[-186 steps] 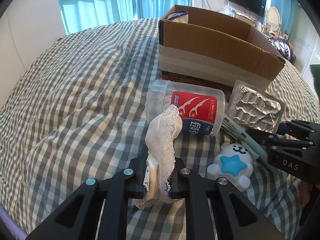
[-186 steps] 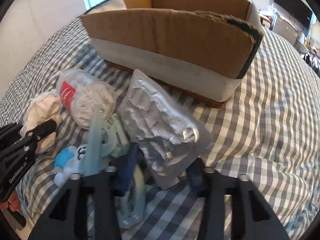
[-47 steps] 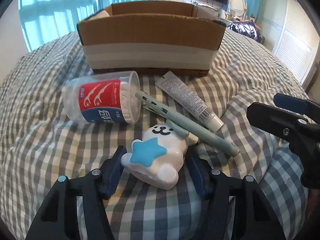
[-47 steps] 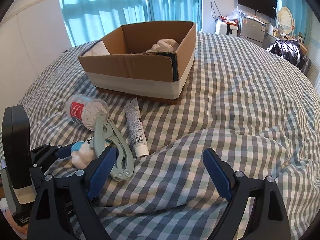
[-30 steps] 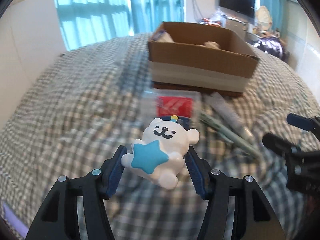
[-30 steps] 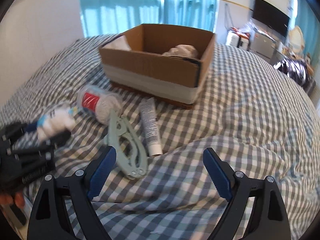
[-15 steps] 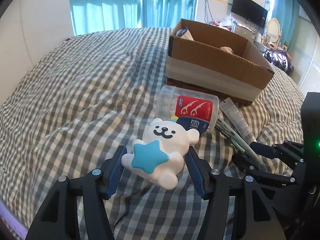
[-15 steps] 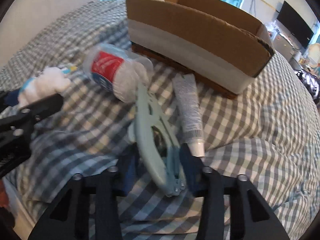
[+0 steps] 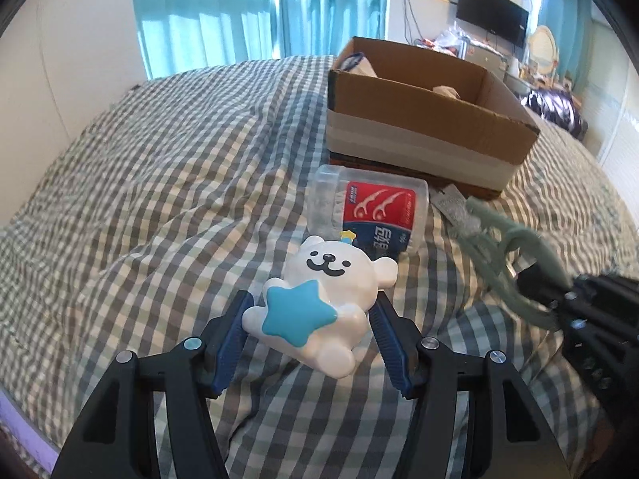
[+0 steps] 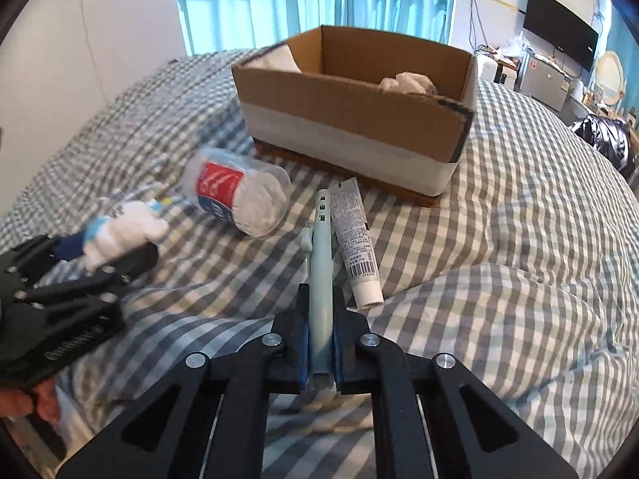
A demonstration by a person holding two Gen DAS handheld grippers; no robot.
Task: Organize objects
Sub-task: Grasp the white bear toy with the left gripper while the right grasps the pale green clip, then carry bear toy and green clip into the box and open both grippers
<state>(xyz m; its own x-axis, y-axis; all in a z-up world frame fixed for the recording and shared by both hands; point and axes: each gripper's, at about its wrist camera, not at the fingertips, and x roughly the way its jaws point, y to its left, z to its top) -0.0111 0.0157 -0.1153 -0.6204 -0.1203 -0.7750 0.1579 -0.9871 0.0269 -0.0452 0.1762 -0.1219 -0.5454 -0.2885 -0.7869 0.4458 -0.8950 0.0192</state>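
The right gripper (image 10: pixel 320 353), wide apart 1 second ago, has just clamped on the pale green plastic clip (image 10: pixel 322 275); the left gripper (image 9: pixel 310 329) still grips the white bear figurine with blue star (image 9: pixel 323 293).

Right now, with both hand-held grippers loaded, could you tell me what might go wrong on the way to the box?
1. The right hand-held gripper pinches the green tool only at one end, so its long free end may swing or catch the box rim.
2. The left hand-held gripper grips the glossy, rounded bear, which could squirt out.
3. The two grippers sit close together and may collide.
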